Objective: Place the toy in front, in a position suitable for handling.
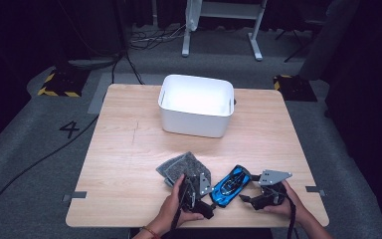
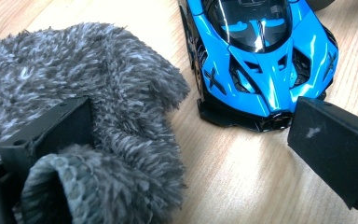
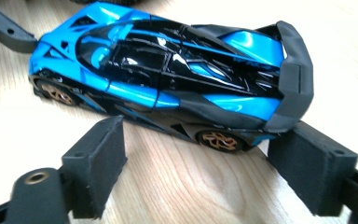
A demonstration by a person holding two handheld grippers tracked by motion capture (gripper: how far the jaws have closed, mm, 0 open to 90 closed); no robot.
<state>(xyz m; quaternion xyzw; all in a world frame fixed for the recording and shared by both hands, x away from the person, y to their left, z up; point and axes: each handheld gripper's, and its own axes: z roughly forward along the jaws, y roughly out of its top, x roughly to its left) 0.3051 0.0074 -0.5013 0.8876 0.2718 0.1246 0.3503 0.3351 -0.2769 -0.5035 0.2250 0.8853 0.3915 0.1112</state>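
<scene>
The blue toy car (image 1: 233,185) sits on the wooden table (image 1: 129,149) close to its near edge, and everything else is placed from it.

Nearest, in the high view, the left gripper (image 1: 195,188) is held just to the car's left and the right gripper (image 1: 259,195) just to its right, each in a hand coming up from the bottom edge. That view does not settle how wide either pair of jaws stands.

The left gripper view does. Its two black jaws stand wide apart, gripping nothing: the right jaw lies just beside the car's (image 2: 261,60) nose, and whether it touches cannot be told, while the left jaw rests against a grey fluffy cloth (image 2: 88,121) that lies to the car's left. A rolled edge of the cloth bulges in front of that jaw. This view also shows the car's front with its dark windscreen.

The right gripper view shows the car's (image 3: 168,79) side and tail: black roof, bronze wheels and a black rear wing. Its jaws are part-way open on the near side of the car; the right jaw sits by the rear corner under the wing, the left jaw a little short of the car's flank. Neither clearly presses on it.

Farther off, in the high view alone, a white bin (image 1: 196,105) stands well beyond the car, towards the table's far edge.
</scene>
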